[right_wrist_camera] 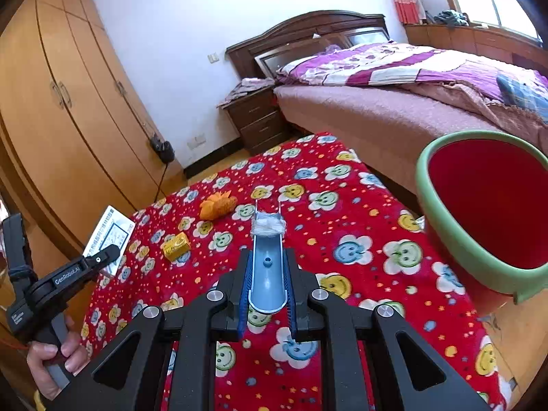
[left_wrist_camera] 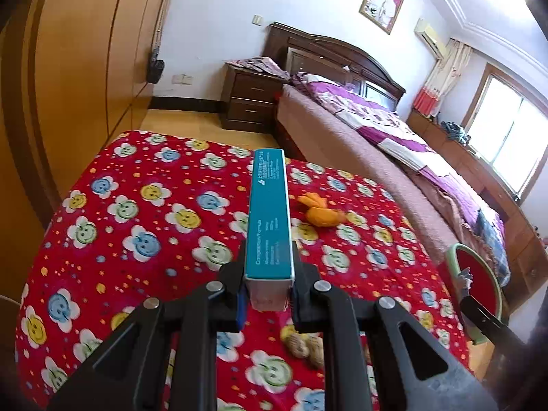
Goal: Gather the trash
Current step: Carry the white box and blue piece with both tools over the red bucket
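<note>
Right now both tongs are loaded. Left gripper [left_wrist_camera: 267,294] is pinched nearly closed on a teal carton [left_wrist_camera: 270,215], gripped at its near end, the long box sticking straight out ahead of the jaws. Right gripper [right_wrist_camera: 267,304] is likewise nearly closed, on a blue plastic scoop-like piece [right_wrist_camera: 267,263] with a white fluffy wad [right_wrist_camera: 269,226] sitting at its far tip.

Trash still down on the red smiley cloth [left_wrist_camera: 120,205]: orange peel [right_wrist_camera: 216,205] ahead and left of the right tongs, a small yellow wrapper [right_wrist_camera: 176,246] nearer and left, peanut shells [left_wrist_camera: 304,346] just under the left jaws. The green-rimmed red bin [right_wrist_camera: 479,212] sits to the right of the right tongs, close, mouth tipped toward them.

Risks, as I judge them:
- Carton is held by one end only, so a swing toward the bin could lever it out of the pads.
- The wad looks loose on the scoop; tilt or a quick move and it likely drops onto the cloth short of the bin.
- Both tongs heading for one bin mouth may clash; left has to cross past right.

Pose: both point downward at a moderate slant over the cloth, clear of it. A hand [right_wrist_camera: 51,359] grips the left tool's handle from below, tool angled up and rightward.
</note>
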Available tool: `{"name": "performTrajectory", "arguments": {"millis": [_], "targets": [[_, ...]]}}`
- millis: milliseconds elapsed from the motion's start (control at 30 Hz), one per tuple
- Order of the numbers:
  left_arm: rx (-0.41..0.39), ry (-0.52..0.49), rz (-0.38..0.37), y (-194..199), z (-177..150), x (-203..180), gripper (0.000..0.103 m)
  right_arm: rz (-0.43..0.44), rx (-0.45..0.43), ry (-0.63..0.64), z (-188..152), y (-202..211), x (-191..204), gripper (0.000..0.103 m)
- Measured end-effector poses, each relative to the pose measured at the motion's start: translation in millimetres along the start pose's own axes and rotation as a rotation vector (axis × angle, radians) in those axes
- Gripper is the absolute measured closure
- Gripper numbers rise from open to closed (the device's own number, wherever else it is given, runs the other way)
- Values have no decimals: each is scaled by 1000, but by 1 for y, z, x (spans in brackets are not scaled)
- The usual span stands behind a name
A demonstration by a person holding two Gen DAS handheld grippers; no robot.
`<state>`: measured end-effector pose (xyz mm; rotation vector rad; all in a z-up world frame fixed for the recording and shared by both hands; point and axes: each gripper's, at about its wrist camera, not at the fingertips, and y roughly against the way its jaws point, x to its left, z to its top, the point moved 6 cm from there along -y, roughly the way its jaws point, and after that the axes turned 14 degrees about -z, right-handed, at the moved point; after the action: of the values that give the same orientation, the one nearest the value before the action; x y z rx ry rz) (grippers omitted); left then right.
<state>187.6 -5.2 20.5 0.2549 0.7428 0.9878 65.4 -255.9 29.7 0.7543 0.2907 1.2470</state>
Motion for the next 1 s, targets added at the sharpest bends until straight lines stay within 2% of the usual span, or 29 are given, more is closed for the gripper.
{"name": "performTrajectory", "arguments": {"millis": [633,1000], "targets": [[50,-66,-100,-3,-11,-74,85,-5,-75,-110,8,38,-62,86],[115,-127,-173,-22,-26,-126,85,-44,-111,-196,11,51,-113,86]]}}
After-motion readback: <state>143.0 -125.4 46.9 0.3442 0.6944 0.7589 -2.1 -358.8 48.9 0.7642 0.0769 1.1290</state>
